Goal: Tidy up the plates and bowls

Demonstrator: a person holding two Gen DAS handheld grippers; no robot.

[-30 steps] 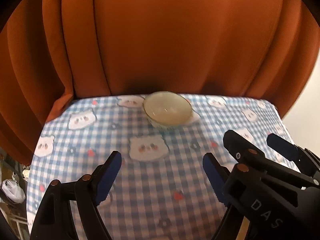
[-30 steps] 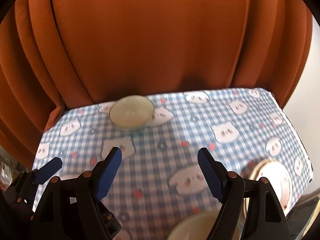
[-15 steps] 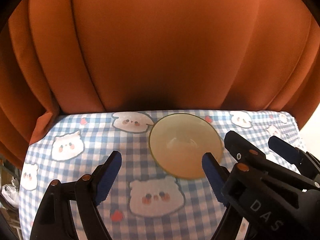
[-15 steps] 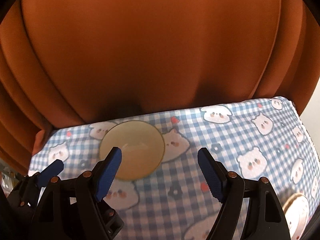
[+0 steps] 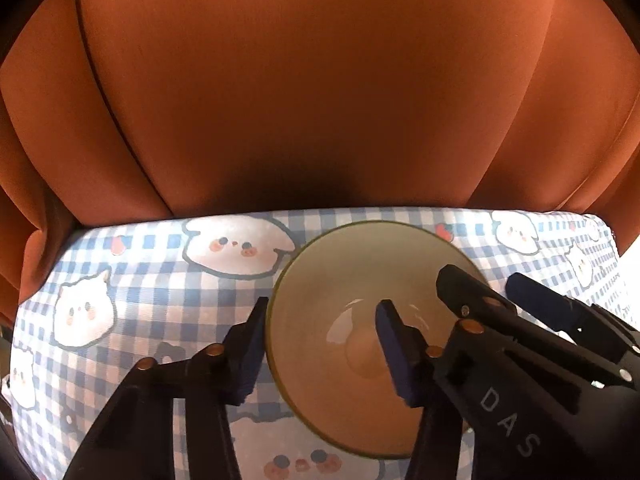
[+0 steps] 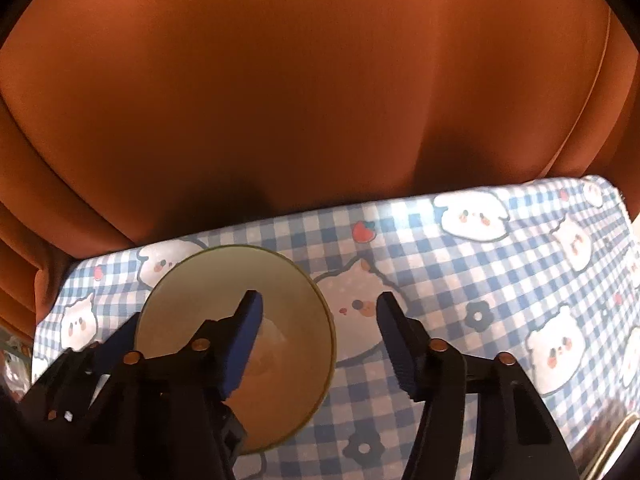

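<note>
Left gripper (image 5: 320,334): jaws straddling the bowl's left wall, left pad outside the rim, right pad inside the basin; jaws just been closing, pads not visibly pressed on the wall, so read as still spread. Right gripper (image 6: 320,326): same arrangement on the bowl's right wall, left pad inside the basin, right pad outside over the cloth; jaws just been closing, gap to the wall visible on the outer side, still spread.

Obstructions: in the left wrist view, black frame of the other gripper crossing lower right, covering the bowl's right rim. In the right wrist view, the other gripper's blue pad and frame at lower left, covering the bowl's left rim.

Surroundings: blue-and-white checked tablecloth (image 5: 132,280) with cartoon animal faces, strawberries, flowers. Orange pleated curtain (image 5: 320,100) filling the upper frame, directly behind the table edge. Rim of another dish (image 6: 616,436) at far lower right, mostly cut off.

Bowl (image 5: 320,280): round, upright, pale cream glazed interior, thin greenish rim, empty, glossy highlight at the bottom. Located near the table's far edge, centre-lower frame.
</note>
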